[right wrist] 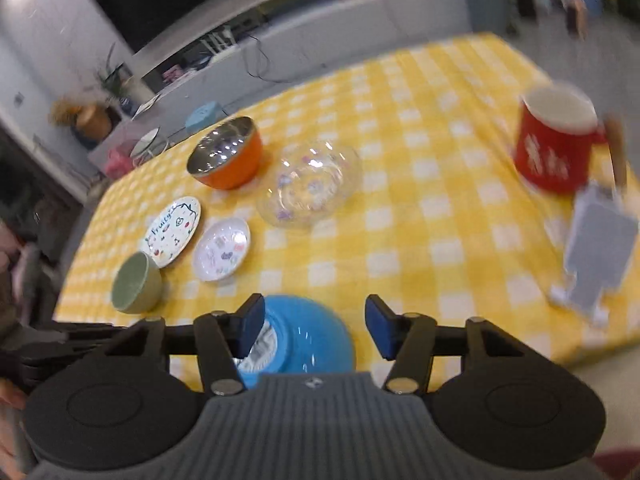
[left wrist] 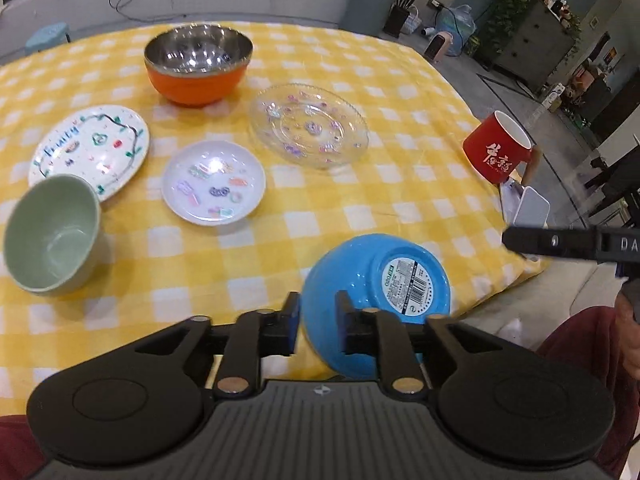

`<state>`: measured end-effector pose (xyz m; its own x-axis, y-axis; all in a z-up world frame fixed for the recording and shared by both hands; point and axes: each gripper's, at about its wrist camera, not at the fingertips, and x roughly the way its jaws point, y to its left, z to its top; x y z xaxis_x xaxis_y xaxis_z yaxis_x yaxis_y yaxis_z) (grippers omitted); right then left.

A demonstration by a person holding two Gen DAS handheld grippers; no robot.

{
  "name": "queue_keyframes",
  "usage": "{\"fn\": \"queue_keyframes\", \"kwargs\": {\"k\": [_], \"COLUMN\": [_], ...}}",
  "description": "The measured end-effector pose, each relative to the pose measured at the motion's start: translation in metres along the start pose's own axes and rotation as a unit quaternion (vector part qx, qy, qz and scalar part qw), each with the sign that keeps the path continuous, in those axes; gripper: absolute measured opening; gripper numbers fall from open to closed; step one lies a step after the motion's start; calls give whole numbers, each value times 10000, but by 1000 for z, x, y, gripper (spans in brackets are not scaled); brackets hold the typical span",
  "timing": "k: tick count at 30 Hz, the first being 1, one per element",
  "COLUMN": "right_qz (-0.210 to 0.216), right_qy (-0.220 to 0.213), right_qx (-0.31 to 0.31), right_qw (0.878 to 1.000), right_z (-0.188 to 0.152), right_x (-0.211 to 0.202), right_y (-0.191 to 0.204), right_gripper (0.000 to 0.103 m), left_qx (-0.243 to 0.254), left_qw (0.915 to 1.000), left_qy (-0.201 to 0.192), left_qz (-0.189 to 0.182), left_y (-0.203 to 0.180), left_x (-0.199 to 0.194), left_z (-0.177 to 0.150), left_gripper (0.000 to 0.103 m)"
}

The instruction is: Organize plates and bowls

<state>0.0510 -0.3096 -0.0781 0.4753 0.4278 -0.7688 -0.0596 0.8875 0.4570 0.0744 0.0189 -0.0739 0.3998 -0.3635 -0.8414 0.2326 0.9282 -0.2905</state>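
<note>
Checked tablecloth (left wrist: 240, 264); both grippers angled down at tilted blue bowl (left wrist: 372, 280).

The left gripper (left wrist: 318, 316) is pointing steeply down, its jaws standing a narrow way apart. The right gripper (right wrist: 316, 326) is tilting down likewise, its jaws spread wide, its blue pads (right wrist: 380, 326) pressing on nothing.
</note>
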Motion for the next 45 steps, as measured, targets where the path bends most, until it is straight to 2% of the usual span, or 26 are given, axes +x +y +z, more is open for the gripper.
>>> {"fn": "queue_keyframes", "kwargs": {"k": [2,4,6,8,10,13,17,19,21,25,29,30,32,34,36,39,43,45], "right_qz": [-28,-39,65,20,-57,137,424,581,602,627,741,774,828,854,875,909,1000,1030], "right_qy": [283,480,607,691,872,1025,1301,1321,1303,1258,1204,1202,1203,1200,1200,1204,1244,1187], "right_qx": [42,136,246,297,336,525,837,1009,1036,1099,1356,1419,1466,1453,1441,1431,1581,1599], "right_qw": [9996,9987,9978,9972,9956,9933,9871,9844,9842,9840,9806,9795,9784,9784,9784,9782,9744,9746], "right_z": [-3,-8,-12,-13,-15,-15,-19,-22,-22,-19,-19,-20,-20,-20,-20,-20,-19,-19], "right_x": [12,26,38,49,61,67,79,85,88,89,88,88,88,88,89,91,94,93], "right_y": [-4,-6,-7,-6,-5,-9,-16,-19,-19,-22,-32,-35,-38,-39,-38,-38,-44,-46], "right_gripper": [61,61,66,69,69,70,81,83,87,87,85,84,85,85,85,86,87,84], "left_qx": [-174,-263,-164,-119,-156,-331,-799,-902,-655,-1032,-1161,-1100,-800,-521,-476,-694,-930,-1184], "left_qw": [9998,9996,9995,9994,9995,9994,9967,9957,9978,9943,9919,9917,9918,9920,9940,9955,9914,9872], "left_qy": [57,76,64,32,43,50,49,0,-13,56,35,-75,-192,-211,-145,11,189,256], "left_qz": [-44,52,270,336,267,130,-133,-228,-137,-275,-509,-657,-982,-1134,-973,-647,-906,-1039], "left_y": [2,-1,-6,-9,-8,-1,10,11,7,16,21,21,15,8,2,5,10,18], "left_x": [9,13,20,23,22,24,26,25,26,29,23,18,8,6,13,31,45,49], "left_z": [0,-1,-1,0,2,2,1,-1,0,2,-1,-2,-3,-4,-3,-3,-2,-2], "left_gripper": [39,45,48,53,53,54,58,55,57,57,58,58,69,73,73,73,76,82]}}
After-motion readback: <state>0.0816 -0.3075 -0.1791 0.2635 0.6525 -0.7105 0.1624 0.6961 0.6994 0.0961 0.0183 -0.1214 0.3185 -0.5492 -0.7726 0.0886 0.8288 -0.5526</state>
